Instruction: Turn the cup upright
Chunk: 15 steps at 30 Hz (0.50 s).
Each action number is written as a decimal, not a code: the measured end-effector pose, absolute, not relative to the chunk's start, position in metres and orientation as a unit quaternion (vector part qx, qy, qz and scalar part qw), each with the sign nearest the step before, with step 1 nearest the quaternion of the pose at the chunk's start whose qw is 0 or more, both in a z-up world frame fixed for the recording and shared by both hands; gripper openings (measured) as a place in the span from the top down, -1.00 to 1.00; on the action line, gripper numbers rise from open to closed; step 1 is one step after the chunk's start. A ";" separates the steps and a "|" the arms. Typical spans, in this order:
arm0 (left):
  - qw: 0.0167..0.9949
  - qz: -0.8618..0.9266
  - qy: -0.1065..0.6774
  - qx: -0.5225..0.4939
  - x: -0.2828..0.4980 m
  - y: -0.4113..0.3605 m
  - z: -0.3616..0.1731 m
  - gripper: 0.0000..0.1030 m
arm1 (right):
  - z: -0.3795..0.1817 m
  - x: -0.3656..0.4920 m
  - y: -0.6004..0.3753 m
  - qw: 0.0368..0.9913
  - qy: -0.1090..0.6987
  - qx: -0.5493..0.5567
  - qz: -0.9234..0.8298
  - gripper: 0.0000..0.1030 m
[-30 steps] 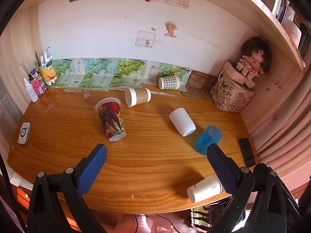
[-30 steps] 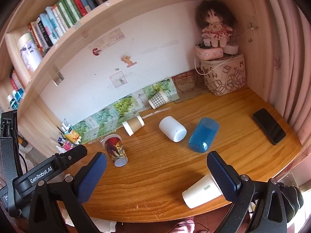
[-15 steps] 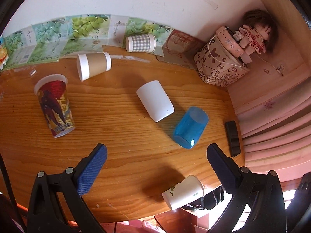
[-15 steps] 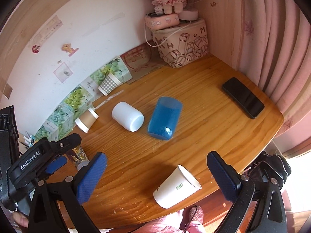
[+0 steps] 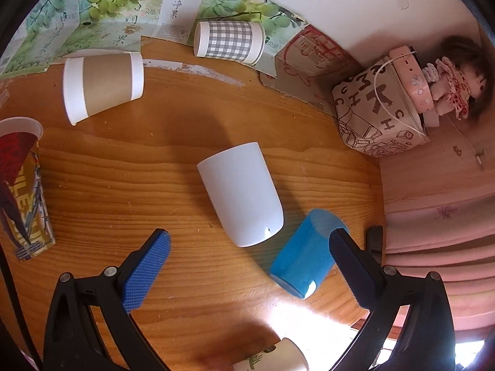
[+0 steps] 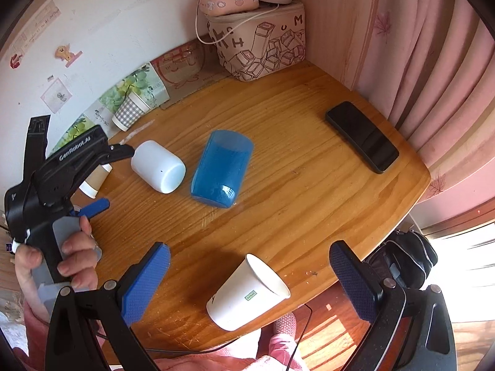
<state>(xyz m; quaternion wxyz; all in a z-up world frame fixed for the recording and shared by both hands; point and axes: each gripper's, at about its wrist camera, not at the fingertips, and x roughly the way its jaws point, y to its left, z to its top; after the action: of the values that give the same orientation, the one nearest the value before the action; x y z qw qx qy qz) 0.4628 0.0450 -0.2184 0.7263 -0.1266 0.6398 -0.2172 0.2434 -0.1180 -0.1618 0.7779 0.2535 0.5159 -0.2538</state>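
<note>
On my left wrist view, the left gripper (image 5: pixel 247 241) has its jaws spread wide and holds nothing. It hangs over the wooden table (image 5: pixel 123 179), and the rounded base of the white cup (image 5: pixel 241 193) sits between the blue pads — the cup lies on its side, mouth pointing away toward the wall. Just beside it, to the right, the blue cup (image 5: pixel 304 255) also lies on its side, partly hidden behind the right finger. Farther back I see a brown-sleeved paper cup (image 5: pixel 103 82) and a checked cup (image 5: pixel 229 42), both tipped over, and a printed red cup (image 5: pixel 21 188) at the left edge.

On my right wrist view, the right gripper (image 6: pixel 247 273) is equally wide and empty. Between its pads, at the near edge of the table, lies a white paper cup (image 6: pixel 244 293) on its side, its open mouth tilted up and to the right. The white cup (image 6: pixel 157 166) and blue cup (image 6: pixel 221 168) lie side by side mid-table, well apart from the black phone (image 6: pixel 362 136) — I also see the left gripper (image 6: pixel 102 179) just left of the white cup, held in a hand (image 6: pixel 72 259).
</note>
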 end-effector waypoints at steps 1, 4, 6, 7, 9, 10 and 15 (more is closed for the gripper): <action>0.725 -0.215 0.642 -0.126 0.468 0.041 -0.223 -0.99 | -0.165 0.245 -0.117 0.776 0.520 0.253 -0.251 -1.00; 0.722 -0.208 0.648 -0.124 0.477 0.029 -0.231 -0.99 | -0.173 0.251 -0.115 0.772 0.531 0.251 -0.242 -1.00; 0.724 -0.198 0.649 -0.123 0.481 0.025 -0.237 -0.99 | -0.178 0.254 -0.115 0.771 0.536 0.251 -0.235 -1.00; 0.726 -0.188 0.651 -0.121 0.483 0.024 -0.240 -0.99 | -0.181 0.256 -0.114 0.770 0.538 0.251 -0.232 -1.00; 0.723 -0.169 0.660 -0.117 0.487 0.021 -0.249 -0.99 | -0.187 0.259 -0.115 0.769 0.541 0.253 -0.226 -1.00; 0.719 -0.162 0.664 -0.123 0.488 0.019 -0.254 -0.99 | -0.189 0.260 -0.116 0.768 0.543 0.255 -0.224 -1.00; 0.712 -0.147 0.675 -0.125 0.489 0.015 -0.269 -0.98 | -0.198 0.262 -0.117 0.765 0.546 0.262 -0.218 -1.00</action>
<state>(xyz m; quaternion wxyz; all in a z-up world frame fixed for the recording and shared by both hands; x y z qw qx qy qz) 0.4887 0.0152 -0.2689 0.7123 -0.1245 0.6750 -0.1466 0.2621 -0.1170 -0.1982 0.7651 0.2618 0.5462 -0.2184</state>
